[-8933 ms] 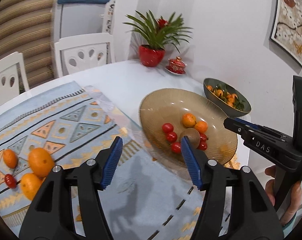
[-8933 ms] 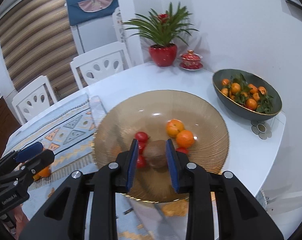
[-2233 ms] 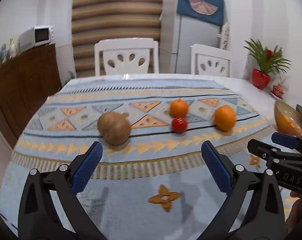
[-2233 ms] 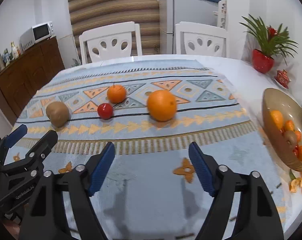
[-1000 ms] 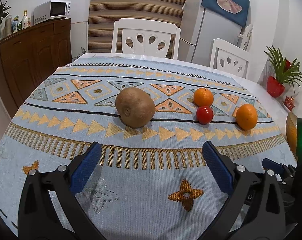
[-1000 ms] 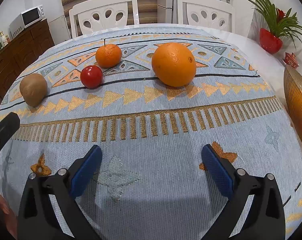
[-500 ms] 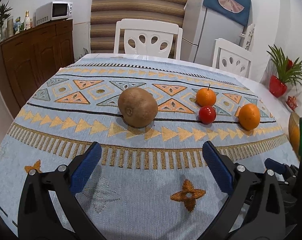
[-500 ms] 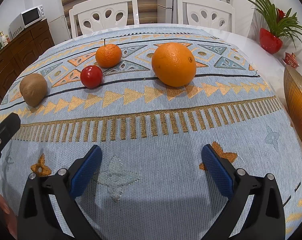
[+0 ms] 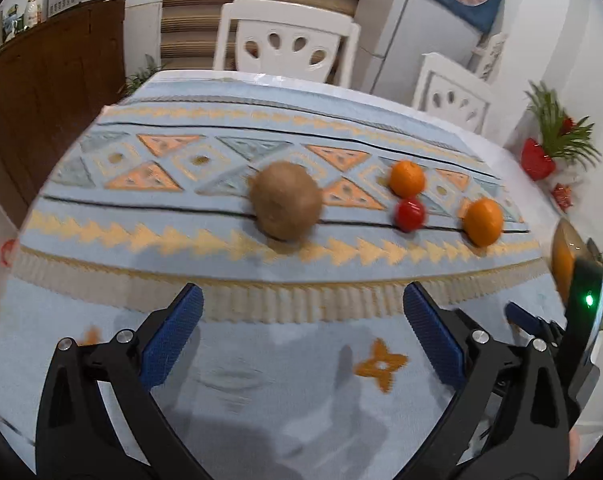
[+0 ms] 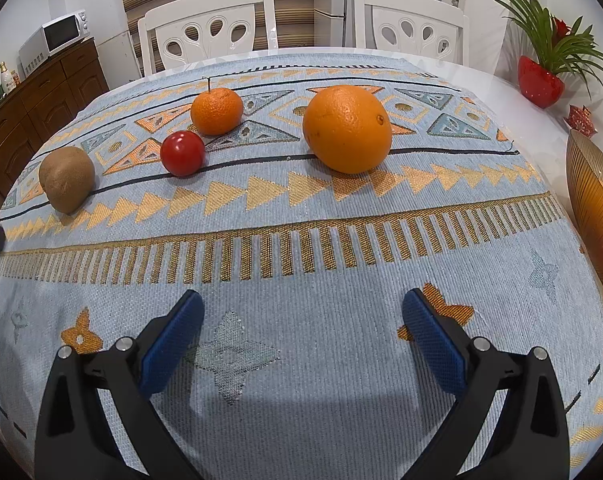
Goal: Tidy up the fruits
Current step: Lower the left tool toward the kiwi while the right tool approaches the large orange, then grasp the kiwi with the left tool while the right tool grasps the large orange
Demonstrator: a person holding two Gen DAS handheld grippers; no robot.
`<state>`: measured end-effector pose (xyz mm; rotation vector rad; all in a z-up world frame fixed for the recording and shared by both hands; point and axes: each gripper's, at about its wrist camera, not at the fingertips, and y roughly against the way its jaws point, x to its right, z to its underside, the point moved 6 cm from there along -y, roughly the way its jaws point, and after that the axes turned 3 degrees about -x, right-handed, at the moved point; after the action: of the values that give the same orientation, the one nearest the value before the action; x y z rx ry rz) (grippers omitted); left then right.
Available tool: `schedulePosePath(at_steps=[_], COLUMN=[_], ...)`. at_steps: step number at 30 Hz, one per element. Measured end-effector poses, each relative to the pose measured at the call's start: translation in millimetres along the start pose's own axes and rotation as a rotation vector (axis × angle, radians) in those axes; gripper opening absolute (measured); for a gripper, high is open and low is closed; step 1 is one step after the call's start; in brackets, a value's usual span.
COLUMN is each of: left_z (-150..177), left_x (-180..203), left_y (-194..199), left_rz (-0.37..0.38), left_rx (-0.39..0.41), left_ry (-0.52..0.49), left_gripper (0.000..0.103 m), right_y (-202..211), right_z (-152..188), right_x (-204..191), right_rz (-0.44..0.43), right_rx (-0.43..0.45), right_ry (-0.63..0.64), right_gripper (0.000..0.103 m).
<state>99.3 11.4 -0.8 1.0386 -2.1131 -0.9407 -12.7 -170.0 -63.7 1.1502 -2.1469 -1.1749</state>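
**Four fruits lined up, both grippers empty**

The kiwi [image 10: 66, 179], tomato [image 10: 182, 153], tangerine [image 10: 216, 111] and orange [image 10: 347, 128] sit apart in a loose row along the patterned cloth [image 10: 301, 240], toward the counter's far edge. Left gripper [image 9: 301, 338] and right gripper [image 10: 301, 336] hover near the front edge, jaws wide apart, probably choosing which fruit goes next to the amber bowl [image 10: 597, 216] at the right edge.

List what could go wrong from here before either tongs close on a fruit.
1. The kiwi, tomato, tangerine and orange are round and loose on the cloth; a nudge could roll one away.
2. Tomato and tangerine sit close together, so open left tongs might bump both.
3. The right tongs could clip the glass bowl nearby.
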Motion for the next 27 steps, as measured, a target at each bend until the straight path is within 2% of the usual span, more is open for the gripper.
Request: schedulePosePath(at_steps=[4, 7, 9, 11, 12, 14, 16, 19, 21, 23, 25, 27], left_z=[-21, -35, -43, -50, -52, -55, -55, -54, -54, -54, -53, -54], left_x=[-10, -3, 2, 2, 1, -2, -3, -2, 0, 1, 2, 2], left_y=[-6, -22, -34, -43, -49, -57, -62, -64, -65, -66, -69, -72], left_rz=[0.016, 0.005, 0.009, -0.007, -0.006, 0.006, 0.036, -0.001, -0.035, -0.040, -0.054, -0.053], left_rx=[-0.039, -0.045, -0.034, -0.001, 0.005, 0.013, 0.040, 0.085, 0.105, 0.111, 0.107, 0.090], left_ry=[0.031, 0.008, -0.010, -0.027, -0.024, -0.004, 0.006, -0.020, -0.040, -0.049, -0.055, -0.055], left_gripper=[0.099, 0.099, 0.099, 0.099, 0.099, 0.098, 0.098, 0.098, 0.098, 0.098, 0.098, 0.095], right_y=[1, 5, 8, 12, 18, 38, 47, 30, 6, -14, -25, -19], right_z=[1, 6, 7, 6, -1, -27, -51, -80, -87, -88, -83, -83], right_x=[2, 2, 7, 12, 19, 38, 47, 48, 46, 43, 42, 40], right_rz=[-0.010, -0.073, -0.146, -0.172, -0.176, -0.153, -0.149, -0.143, -0.072, -0.014, -0.014, -0.020], right_rx=[-0.025, -0.135, -0.156, -0.168, -0.146, -0.025, 0.039, 0.049, 0.063, 0.102, 0.069, 0.110], right_ry=[0.006, 0.130, 0.150, 0.147, 0.110, 0.043, 0.004, -0.001, 0.008, 0.022, 0.019, 0.032], right_gripper=[0.098, 0.098, 0.098, 0.098, 0.098, 0.098, 0.098, 0.098, 0.098, 0.098, 0.094, 0.094])
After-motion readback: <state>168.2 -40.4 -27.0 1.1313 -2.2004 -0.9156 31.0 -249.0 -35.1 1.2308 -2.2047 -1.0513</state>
